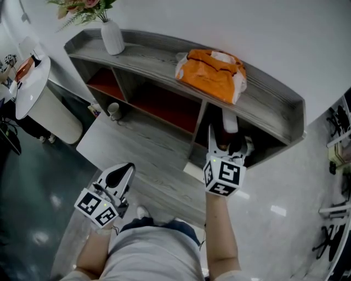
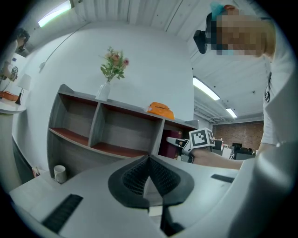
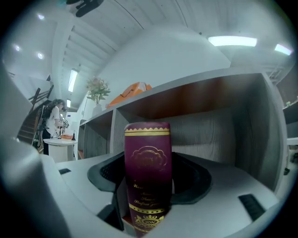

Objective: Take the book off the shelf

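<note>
I find my right gripper (image 1: 221, 136) reached into the right-hand compartment of the shelf (image 1: 159, 55); its jaws stand spread wide, with the maroon book (image 3: 148, 172) upright between them, spine towards me, pads not pressing it; my left gripper (image 1: 124, 173) hangs low, well apart from the shelf, jaws pressed together on nothing.

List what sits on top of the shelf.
On the shelf top: a white vase with flowers at one end, an orange bag toward the other. Whatever lies under the bag is covered.
</note>
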Available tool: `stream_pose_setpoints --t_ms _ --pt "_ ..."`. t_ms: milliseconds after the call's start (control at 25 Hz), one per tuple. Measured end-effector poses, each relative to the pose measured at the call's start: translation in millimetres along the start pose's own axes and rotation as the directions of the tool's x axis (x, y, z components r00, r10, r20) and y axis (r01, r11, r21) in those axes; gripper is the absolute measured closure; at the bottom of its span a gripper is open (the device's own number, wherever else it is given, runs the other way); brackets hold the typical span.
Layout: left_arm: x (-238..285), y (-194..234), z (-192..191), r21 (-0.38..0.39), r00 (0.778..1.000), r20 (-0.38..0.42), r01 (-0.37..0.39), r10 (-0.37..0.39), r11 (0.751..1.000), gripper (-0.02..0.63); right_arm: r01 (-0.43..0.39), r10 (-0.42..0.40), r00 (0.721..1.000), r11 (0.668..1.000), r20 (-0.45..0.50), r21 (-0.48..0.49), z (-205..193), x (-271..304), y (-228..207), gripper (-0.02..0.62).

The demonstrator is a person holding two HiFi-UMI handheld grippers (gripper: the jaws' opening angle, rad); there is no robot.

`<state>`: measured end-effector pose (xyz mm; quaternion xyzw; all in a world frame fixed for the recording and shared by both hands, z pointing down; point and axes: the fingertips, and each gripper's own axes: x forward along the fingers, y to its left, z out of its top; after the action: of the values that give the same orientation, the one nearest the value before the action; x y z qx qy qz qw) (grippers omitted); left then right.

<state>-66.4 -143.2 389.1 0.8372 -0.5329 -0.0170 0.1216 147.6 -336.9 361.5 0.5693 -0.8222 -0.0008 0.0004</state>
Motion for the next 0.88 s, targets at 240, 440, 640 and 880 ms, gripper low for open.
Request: stream_pose_setpoints --t_ms 240,440,640,880 --pt "-10 13 0 -0.011 1.0 0.001 -0.004 0.004 1.0 0.591 0.051 -0.051 0.999 0.999 -0.007 0.004 -2 7 -5 0.368" --pt "-10 17 -1 -0.018 1.0 -0.004 0.015 -0.015 1.0 0.591 0.075 -0.075 0.997 0.997 -0.009 0.007 -2 5 -8 0.377" --pt "-3 14 -2 -0.02 0.998 -0.012 0.064 -0.064 0.998 0.591 0.09 -0.089 0.996 0.996 -0.019 0.028 0 -7 -8 0.382" --pt "13 8 -1 -0.035 0.989 -0.015 0.148 -0.149 0.988 0.591 0.1 -0.097 0.995 0.992 -0.035 0.082 4 -39 -7 0.383"
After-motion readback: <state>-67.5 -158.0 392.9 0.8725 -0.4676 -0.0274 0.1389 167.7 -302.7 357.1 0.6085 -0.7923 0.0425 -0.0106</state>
